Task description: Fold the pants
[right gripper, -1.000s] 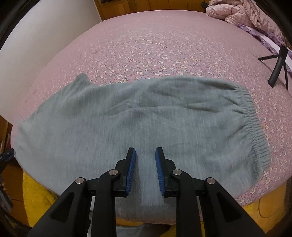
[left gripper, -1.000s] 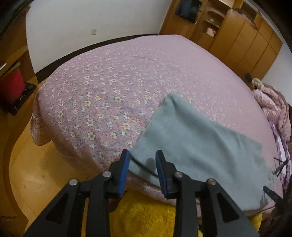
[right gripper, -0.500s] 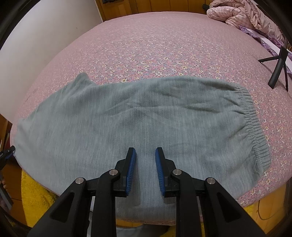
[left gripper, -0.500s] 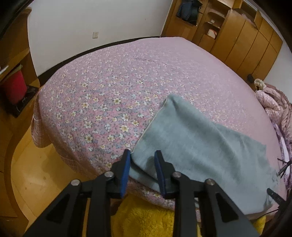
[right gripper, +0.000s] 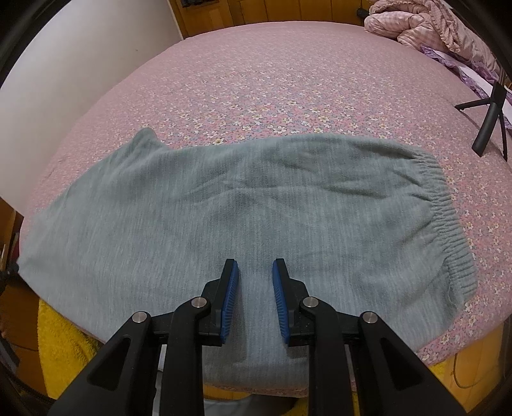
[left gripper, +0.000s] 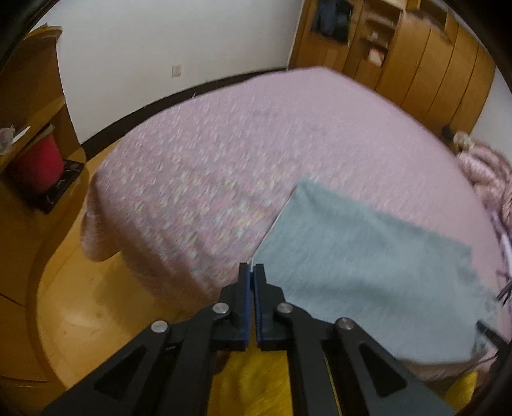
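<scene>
Grey-green knit pants (right gripper: 256, 208) lie flat across the near edge of a pink flowered bed (right gripper: 272, 64), elastic waistband (right gripper: 448, 224) to the right and leg end to the left. In the left wrist view the pants (left gripper: 352, 272) stretch away to the right. My left gripper (left gripper: 252, 270) is shut on the near corner of the leg end, where a sliver of hem shows between the tips. My right gripper (right gripper: 255, 268) hovers over the near middle of the pants, with its jaws a little apart and nothing pinched.
A yellow rug (left gripper: 252, 384) lies on the wooden floor below the bed's edge. A black tripod (right gripper: 489, 128) stands on the bed at the right, and a pink quilt (right gripper: 425, 28) is bunched at the far right. Wooden wardrobes (left gripper: 416, 57) line the far wall.
My left jaws have closed on the corner of the pants' leg end, and the left view has tilted up slightly and blurred. The right gripper and the pants' middle stay as they were.
</scene>
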`<control>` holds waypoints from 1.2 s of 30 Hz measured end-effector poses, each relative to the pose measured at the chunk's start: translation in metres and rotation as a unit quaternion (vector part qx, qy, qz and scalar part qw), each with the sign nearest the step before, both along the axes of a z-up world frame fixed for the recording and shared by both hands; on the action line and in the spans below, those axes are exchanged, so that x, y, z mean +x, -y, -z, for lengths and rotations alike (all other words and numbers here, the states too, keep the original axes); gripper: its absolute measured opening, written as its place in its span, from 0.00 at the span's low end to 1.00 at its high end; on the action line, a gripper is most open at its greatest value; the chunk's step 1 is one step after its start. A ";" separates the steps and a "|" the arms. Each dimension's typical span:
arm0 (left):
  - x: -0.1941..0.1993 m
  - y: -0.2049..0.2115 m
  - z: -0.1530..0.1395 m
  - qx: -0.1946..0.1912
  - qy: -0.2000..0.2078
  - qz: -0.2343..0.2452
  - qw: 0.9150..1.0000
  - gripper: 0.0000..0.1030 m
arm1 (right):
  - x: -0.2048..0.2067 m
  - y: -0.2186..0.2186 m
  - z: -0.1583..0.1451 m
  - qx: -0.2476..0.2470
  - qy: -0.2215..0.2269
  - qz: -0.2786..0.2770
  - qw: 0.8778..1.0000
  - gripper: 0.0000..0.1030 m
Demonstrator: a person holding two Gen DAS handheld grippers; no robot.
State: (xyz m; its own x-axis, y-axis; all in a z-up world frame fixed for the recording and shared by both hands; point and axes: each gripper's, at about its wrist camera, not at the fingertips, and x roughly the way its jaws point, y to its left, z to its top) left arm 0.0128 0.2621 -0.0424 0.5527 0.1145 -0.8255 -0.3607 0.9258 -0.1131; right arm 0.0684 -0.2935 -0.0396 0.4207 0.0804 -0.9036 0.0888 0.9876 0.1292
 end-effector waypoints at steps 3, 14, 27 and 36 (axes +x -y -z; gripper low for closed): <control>0.010 0.004 0.019 0.005 -0.034 0.015 0.999 0.03 | 0.000 -0.001 0.000 -0.003 0.002 -0.001 1.000 0.23; 0.029 0.029 -0.034 0.046 0.039 0.039 0.997 0.22 | 0.046 -0.046 -0.026 0.074 -0.002 -0.064 0.995 0.23; 0.108 0.090 0.016 0.108 -0.008 0.110 0.988 0.42 | 0.135 -0.116 0.012 0.056 0.001 -0.122 0.991 0.20; 0.105 0.080 0.008 0.071 -0.010 0.100 0.992 0.48 | 0.127 -0.086 0.000 0.104 0.002 -0.112 0.988 0.16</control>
State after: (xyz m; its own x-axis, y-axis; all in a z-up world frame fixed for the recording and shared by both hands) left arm 0.1177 0.1825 -0.0499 0.5592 0.1201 -0.8203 -0.1685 0.9853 0.0294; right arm 0.1956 -0.2077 -0.0399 0.3750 0.3550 -0.8563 -0.1292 0.9348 0.3310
